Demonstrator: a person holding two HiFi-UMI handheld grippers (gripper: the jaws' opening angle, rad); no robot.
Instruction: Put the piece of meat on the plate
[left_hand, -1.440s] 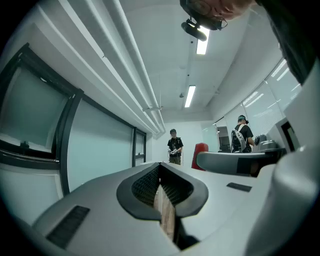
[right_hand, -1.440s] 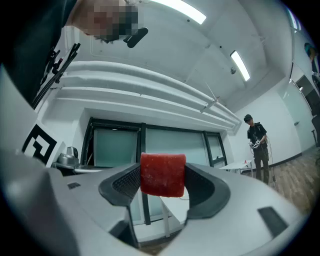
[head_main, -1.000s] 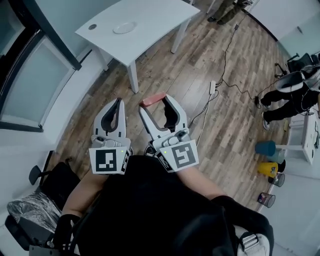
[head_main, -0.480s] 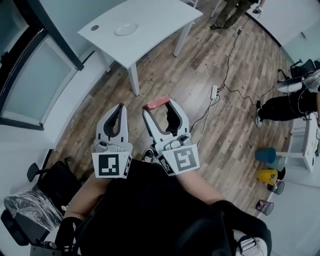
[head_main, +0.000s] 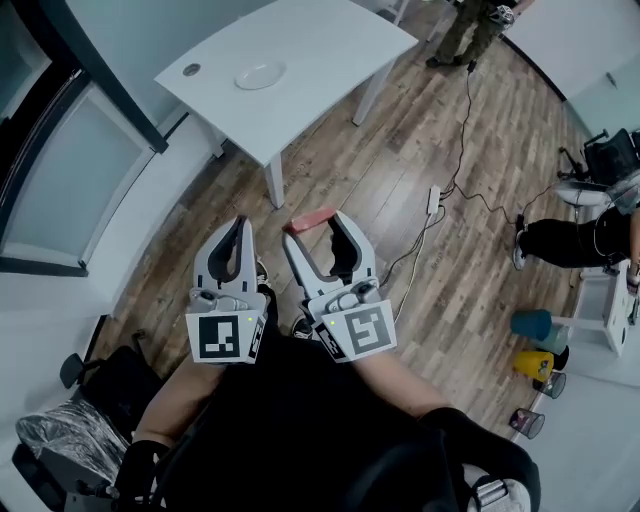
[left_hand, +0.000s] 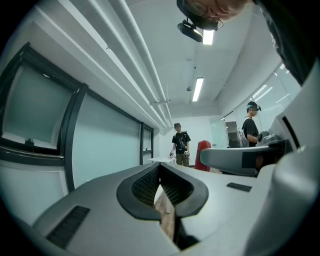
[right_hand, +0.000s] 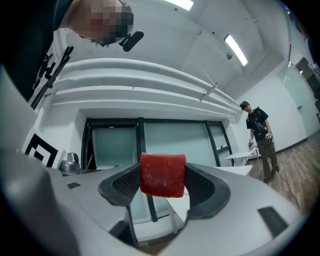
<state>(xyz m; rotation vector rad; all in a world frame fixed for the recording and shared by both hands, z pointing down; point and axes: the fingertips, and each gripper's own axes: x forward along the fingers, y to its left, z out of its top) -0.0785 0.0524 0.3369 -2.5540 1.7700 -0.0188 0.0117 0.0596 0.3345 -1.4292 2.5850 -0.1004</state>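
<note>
Since a second ago the table (head_main: 330, 50) has shifted right and lower in the head view. We hold the right gripper (head_main: 318, 228) clamped on the piece of meat (head_main: 310, 218), pinched at the jaw tips, above the wood floor (head_main: 400, 150). Left gripper (head_main: 238, 228) closed, nothing in it. The plate (head_main: 260, 74) is on the table, well apart from the meat.

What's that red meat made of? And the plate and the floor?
The meat: probably a fake, foam or rubber; it's a neat red block with a grainy matte face.
The plate: white and smooth, maybe ceramic or plastic; too small to tell.
The floor: wood-look planks, brown with grain lines; real wood or laminate.
</note>
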